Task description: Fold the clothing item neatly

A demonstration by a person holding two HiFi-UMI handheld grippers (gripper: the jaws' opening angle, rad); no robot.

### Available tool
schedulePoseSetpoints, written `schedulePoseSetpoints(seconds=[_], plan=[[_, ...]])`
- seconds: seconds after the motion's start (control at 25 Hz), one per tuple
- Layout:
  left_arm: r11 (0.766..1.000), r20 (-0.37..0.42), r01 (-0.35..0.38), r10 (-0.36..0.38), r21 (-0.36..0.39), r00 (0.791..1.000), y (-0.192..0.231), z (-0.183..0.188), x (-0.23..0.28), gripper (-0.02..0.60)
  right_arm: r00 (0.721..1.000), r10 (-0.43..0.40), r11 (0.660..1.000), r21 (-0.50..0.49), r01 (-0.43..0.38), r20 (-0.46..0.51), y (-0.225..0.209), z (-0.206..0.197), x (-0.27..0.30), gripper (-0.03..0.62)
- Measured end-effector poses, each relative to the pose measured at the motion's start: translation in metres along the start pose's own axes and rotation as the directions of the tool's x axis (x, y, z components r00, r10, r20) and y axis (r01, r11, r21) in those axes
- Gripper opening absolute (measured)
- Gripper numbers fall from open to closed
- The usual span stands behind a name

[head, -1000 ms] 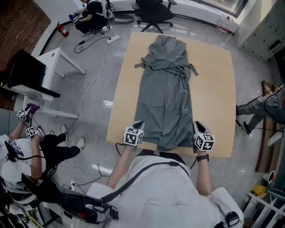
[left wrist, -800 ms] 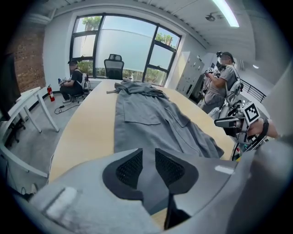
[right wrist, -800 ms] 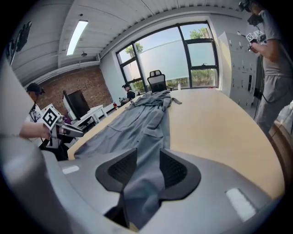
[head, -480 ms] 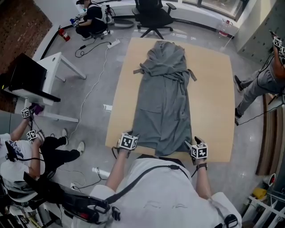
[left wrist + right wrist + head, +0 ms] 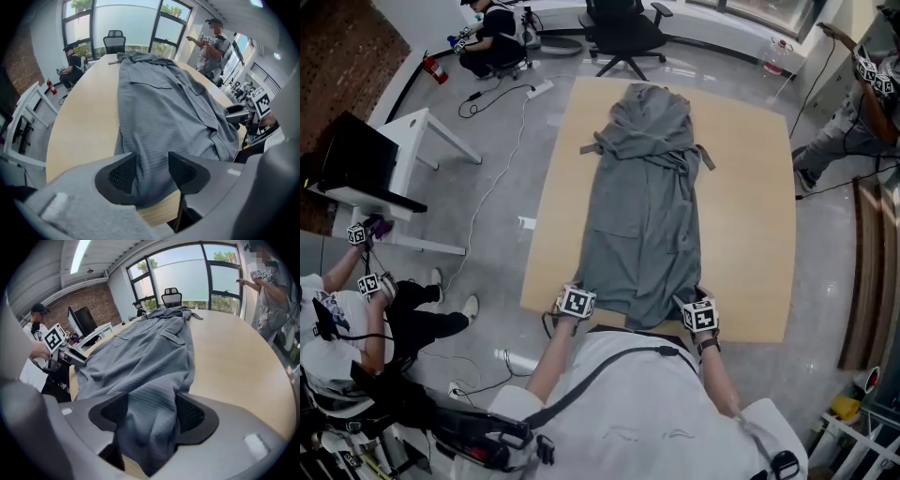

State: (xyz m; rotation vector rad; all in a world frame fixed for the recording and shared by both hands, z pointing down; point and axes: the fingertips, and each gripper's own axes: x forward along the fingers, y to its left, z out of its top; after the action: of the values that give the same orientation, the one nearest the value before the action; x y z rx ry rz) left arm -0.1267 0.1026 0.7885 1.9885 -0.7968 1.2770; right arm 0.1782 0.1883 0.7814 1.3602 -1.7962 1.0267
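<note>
both grippers point(image 5: 152, 161) point(image 5: 152, 404) newly wide, robe hem point(image 5: 637, 309) between

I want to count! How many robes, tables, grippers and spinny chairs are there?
Grey robe: 1
Wooden table: 1
Grippers: 2 (left gripper, right gripper)
Black office chair: 1
Total: 5

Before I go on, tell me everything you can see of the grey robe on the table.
The grey robe is a soft, ribbed-looking fabric, laid lengthwise and mostly flat on the tan table, collar at the far end, sleeves drawn across the chest, hem slightly over the near edge. The left tongs and right tongs have just been opening; each straddles a hem corner, jaws apart.
</note>
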Motion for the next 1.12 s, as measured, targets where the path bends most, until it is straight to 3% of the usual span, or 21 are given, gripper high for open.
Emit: schedulePoseSetpoints(seconds=[0.08,0.2,0.4,0.52,0.6,0.68,0.76,0.84,0.92,1.0,1.12], plan=[[0.998,-0.005,-0.018,0.018,0.055,1.000,0.000,0.004,0.005,0.222,1.000,-0.008,0.998,-0.068,0.009,0.007,0.008,0.007,0.009,0.307],[0.997,0.008,-0.022,0.021,0.078,1.000,-0.004,0.017,0.011,0.221,0.999,-0.015,0.982,-0.188,0.020,0.029,0.017,0.021,0.024,0.288],[0.992,0.007,-0.026,0.025,0.125,1.000,-0.015,0.026,0.019,0.213,0.999,0.027,0.973,-0.231,-0.021,0.019,0.029,0.029,0.033,0.265],[0.993,0.019,-0.012,0.010,0.121,1.000,-0.019,0.030,0.021,0.169,0.999,0.037,0.971,-0.239,-0.032,0.016,0.031,0.034,0.036,0.241],[0.994,0.025,0.007,-0.010,0.110,1.000,-0.024,0.033,0.023,0.096,0.999,0.043,0.970,-0.240,-0.039,0.012,0.031,0.037,0.039,0.216],[0.995,0.026,0.031,-0.034,0.093,0.999,-0.029,0.035,0.025,0.033,0.998,0.059,0.973,-0.225,-0.058,0.000,0.033,0.040,0.039,0.143],[0.995,0.033,0.048,-0.051,0.087,0.998,-0.033,0.037,0.026,0.029,0.997,0.076,0.978,-0.192,-0.076,-0.012,0.036,0.044,0.039,0.087],[0.994,0.032,0.073,-0.076,0.077,0.997,-0.037,0.038,0.023,0.028,0.996,0.091,0.985,-0.144,-0.093,-0.023,0.037,0.046,0.040,0.070],[0.988,0.042,0.150,-0.151,0.041,0.988,-0.051,0.041,0.014,0.026,0.993,0.119,0.990,-0.068,-0.120,-0.016,0.038,0.049,0.036,0.060],[0.974,0.081,0.223,-0.225,0.028,0.971,-0.065,0.051,0.002,0.026,0.986,0.162,0.987,0.000,-0.162,0.025,0.043,0.058,0.026,0.054],[0.960,0.128,0.274,-0.279,0.058,0.952,-0.077,0.072,-0.027,0.026,0.969,0.225,0.974,0.016,-0.228,0.104,0.058,0.081,0.002,0.052]])
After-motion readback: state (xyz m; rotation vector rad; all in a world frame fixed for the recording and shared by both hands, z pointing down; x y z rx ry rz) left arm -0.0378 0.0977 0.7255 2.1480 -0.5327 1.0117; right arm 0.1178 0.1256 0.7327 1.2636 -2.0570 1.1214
